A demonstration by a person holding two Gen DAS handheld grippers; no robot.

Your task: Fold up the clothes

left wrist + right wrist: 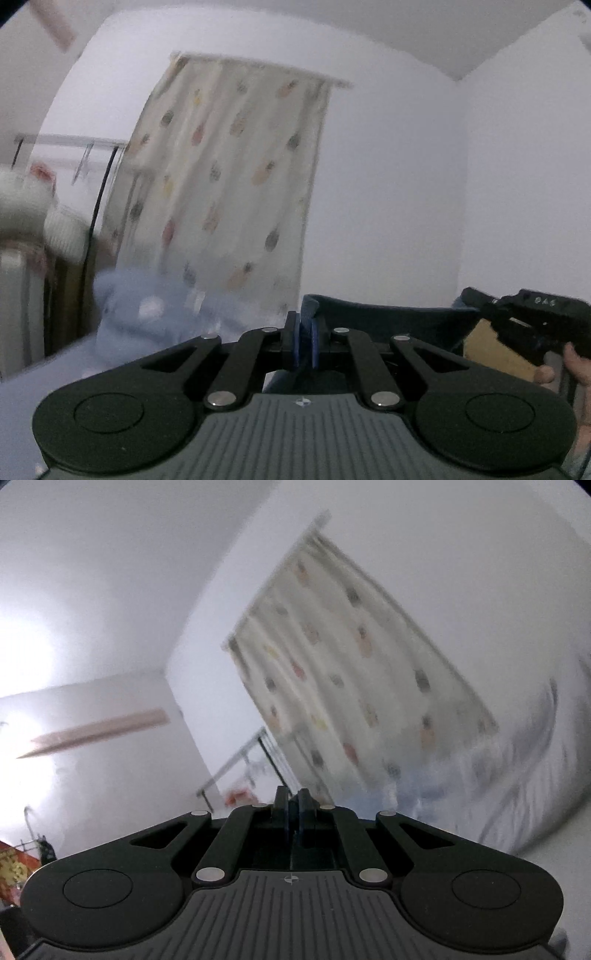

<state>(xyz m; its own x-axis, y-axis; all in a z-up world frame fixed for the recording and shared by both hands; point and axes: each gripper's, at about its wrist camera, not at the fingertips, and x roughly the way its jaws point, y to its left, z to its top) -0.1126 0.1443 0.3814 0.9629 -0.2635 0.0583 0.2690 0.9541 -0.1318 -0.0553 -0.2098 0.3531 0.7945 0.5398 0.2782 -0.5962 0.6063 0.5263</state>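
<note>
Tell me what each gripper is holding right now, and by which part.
The left gripper pinches the upper edge of a dark blue garment. The right gripper is shut; nothing visible between its pads.

Bed (22, 413) shows only at about 8 o'clock in the left wrist view: pale lavender-blue sheet, heavily motion-blurred, edge running diagonally toward 9 o'clock. Lying directly on it, light blue plush toy (140, 314) with a white patch, around 9 o'clock from the frame centre, blurred, shape unclear. Just past the toy toward 3 o'clock, more pale blue bedding (236, 317), folds not readable. Right wrist view: pale streaked blur at 4 o'clock may be the same bed, cannot tell. Whether the dark garment touches the bed cannot be told; contact hidden behind the gripper body.
</note>
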